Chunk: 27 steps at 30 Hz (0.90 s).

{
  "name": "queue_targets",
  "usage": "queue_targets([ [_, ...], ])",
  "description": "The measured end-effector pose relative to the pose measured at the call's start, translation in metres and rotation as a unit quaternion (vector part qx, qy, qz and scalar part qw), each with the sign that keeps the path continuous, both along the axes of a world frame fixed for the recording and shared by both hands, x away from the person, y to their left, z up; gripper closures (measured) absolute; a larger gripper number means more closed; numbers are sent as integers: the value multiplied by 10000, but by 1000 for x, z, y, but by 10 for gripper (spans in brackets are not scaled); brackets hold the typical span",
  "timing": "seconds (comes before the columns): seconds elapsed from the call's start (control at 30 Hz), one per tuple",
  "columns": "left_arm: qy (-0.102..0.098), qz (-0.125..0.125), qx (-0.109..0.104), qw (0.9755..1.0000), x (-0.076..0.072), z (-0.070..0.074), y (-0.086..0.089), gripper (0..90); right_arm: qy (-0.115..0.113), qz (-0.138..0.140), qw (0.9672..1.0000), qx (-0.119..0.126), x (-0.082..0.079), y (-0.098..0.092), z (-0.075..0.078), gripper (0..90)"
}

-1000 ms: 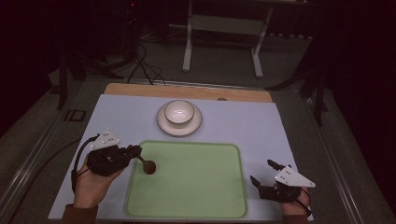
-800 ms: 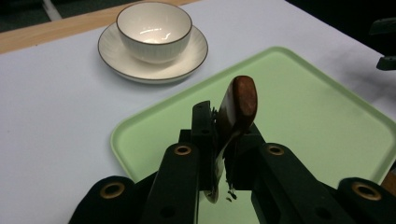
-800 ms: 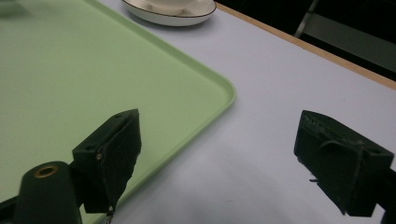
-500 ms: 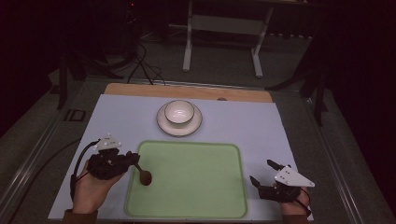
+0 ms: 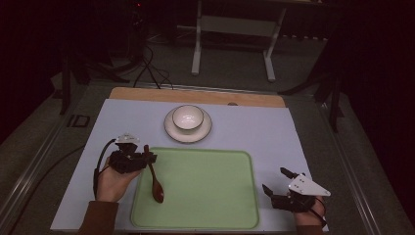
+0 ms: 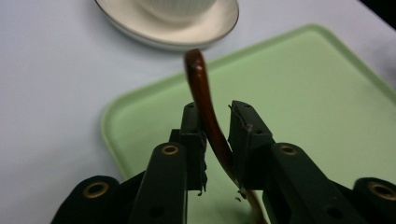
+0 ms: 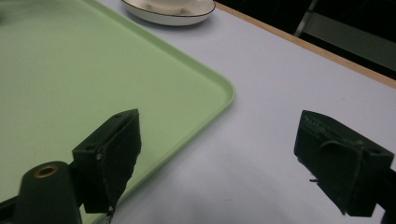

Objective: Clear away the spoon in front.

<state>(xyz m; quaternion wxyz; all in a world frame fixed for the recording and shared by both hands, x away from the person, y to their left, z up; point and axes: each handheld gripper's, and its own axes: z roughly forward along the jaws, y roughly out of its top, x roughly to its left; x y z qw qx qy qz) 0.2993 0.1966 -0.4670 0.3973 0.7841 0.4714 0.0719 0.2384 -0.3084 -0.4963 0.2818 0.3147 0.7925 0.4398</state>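
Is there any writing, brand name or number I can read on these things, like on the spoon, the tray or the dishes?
No readable text anywhere.
Wooden spoon: plain, no marking.
Green tray: plain, no label.
Bowl and saucer: plain white, no print.
Left gripper and right gripper: black jaws, no lettering visible.
Small dark rectangle beside the mat's left edge: may be a label, too small and dim to read.

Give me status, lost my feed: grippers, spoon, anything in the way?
Left hand-held gripper jaws just opening, brown spoon between them, its bowl on the green tray. Right hand-held gripper open, empty. Nothing in the way.
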Motion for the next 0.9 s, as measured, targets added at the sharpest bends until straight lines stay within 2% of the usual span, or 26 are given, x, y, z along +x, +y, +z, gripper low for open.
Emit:
queue_targets([
  [0.1,209,-104,73,9997,5,-14,-3,749,-2,6,10000,-4,0,0,0,144],
  [0.33,379,-169,-47,9991,7,-27,-4,739,5,22,10000,-10,0,0,0,145],
  [0.67,500,-99,-1,9987,9,-40,-1,713,8,51,10000,-9,0,0,0,145],
  [0.9,480,-119,84,9987,9,-44,-1,696,15,70,10000,-22,1,1,0,145],
])
